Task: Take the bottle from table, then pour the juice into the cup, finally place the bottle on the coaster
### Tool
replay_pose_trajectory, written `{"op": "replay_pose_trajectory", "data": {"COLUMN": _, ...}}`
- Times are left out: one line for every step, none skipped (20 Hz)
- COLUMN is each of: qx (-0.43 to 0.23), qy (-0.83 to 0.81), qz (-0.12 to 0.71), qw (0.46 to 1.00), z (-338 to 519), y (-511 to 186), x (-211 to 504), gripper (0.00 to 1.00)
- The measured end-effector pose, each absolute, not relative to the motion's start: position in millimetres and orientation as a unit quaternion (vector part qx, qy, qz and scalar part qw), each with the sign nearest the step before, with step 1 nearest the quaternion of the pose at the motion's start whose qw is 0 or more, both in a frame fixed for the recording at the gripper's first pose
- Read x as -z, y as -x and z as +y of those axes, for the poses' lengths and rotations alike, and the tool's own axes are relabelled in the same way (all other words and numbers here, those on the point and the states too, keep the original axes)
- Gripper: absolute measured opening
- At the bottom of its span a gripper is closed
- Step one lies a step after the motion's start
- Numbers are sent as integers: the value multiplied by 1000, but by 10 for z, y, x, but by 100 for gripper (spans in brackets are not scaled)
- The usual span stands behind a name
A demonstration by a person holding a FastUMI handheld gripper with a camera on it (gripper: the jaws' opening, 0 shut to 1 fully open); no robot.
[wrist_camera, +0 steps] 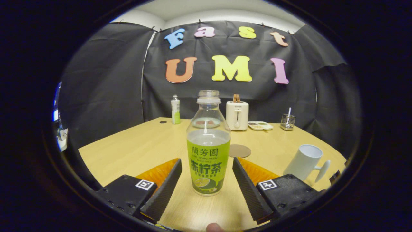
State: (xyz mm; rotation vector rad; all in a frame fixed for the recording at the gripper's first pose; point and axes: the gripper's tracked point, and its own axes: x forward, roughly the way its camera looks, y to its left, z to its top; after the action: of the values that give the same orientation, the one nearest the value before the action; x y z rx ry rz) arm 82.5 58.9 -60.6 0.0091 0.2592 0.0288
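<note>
Bottle (208,145) stands upright on the desk (135,148), cap off, clear neck w/ green label, juice level roughly at the label's top edge. It sits right between the gripper (207,172) fingers, w/ a gap showing on each side, so nothing is pressing on it yet. Gripper is spread wide; ribbed pads (165,185) face the label from both sides.

Progress, judging from this: basically step one, pre-grasp. Bottle not lifted, still on the desk. Nothing poured as far as I can tell; bottle looks more than half full, and the cup's inside isn't readable from here.

Coaster (239,150), round & brown, lies flat just beyond the bottle, a bit to the right, bare. Cup (304,161), white mug w/ handle, is off to the right near the desk edge, beside the right finger; it looks tilted, but that's prob. lens distortion.

Left to do: close on bottle, lift, carry to cup, tip & pour, then set bottle on coaster. So nearly all of it.

Back of the desk: a small white-green bottle (175,109), a toaster (237,115), a tray (260,125), a wire holder (287,121). All well apart from the action.
</note>
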Motion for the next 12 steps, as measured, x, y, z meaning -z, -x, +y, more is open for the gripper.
{"op": "replay_pose_trajectory", "data": {"qx": -16, "qy": -10, "qz": 138, "qw": 990, "z": 591, "y": -852, "x": 616, "gripper": 100}}
{"op": "replay_pose_trajectory", "data": {"qx": -18, "qy": -15, "qz": 147, "qw": 989, "z": 590, "y": -871, "x": 627, "gripper": 100}}
{"op": "replay_pose_trajectory", "data": {"qx": -19, "qy": -21, "qz": 157, "qw": 987, "z": 601, "y": -899, "x": 666, "gripper": 100}}
{"op": "replay_pose_trajectory", "data": {"qx": -21, "qy": -26, "qz": 164, "qw": 986, "z": 613, "y": -929, "x": 696, "gripper": 99}}
{"op": "replay_pose_trajectory", "data": {"qx": -23, "qy": -32, "qz": 171, "qw": 985, "z": 633, "y": -959, "x": 721, "gripper": 98}}
{"op": "replay_pose_trajectory", "data": {"qx": -24, "qy": -36, "qz": 177, "qw": 983, "z": 639, "y": -983, "x": 734, "gripper": 95}}
{"op": "replay_pose_trajectory", "data": {"qx": -26, "qy": -41, "qz": 181, "qw": 982, "z": 642, "y": -990, "x": 733, "gripper": 92}}
{"op": "replay_pose_trajectory", "data": {"qx": -32, "qy": -49, "qz": 187, "qw": 981, "z": 660, "y": -1008, "x": 741, "gripper": 89}}
{"op": "replay_pose_trajectory", "data": {"qx": -37, "qy": -58, "qz": 192, "qw": 979, "z": 668, "y": -1022, "x": 754, "gripper": 87}}
{"op": "replay_pose_trajectory", "data": {"qx": -41, "qy": -64, "qz": 192, "qw": 978, "z": 656, "y": -1029, "x": 745, "gripper": 86}}
{"op": "replay_pose_trajectory", "data": {"qx": -47, "qy": -70, "qz": 192, "qw": 978, "z": 654, "y": -1017, "x": 733, "gripper": 85}}
{"op": "replay_pose_trajectory", "data": {"qx": -56, "qy": -82, "qz": 192, "qw": 976, "z": 657, "y": -1018, "x": 722, "gripper": 84}}
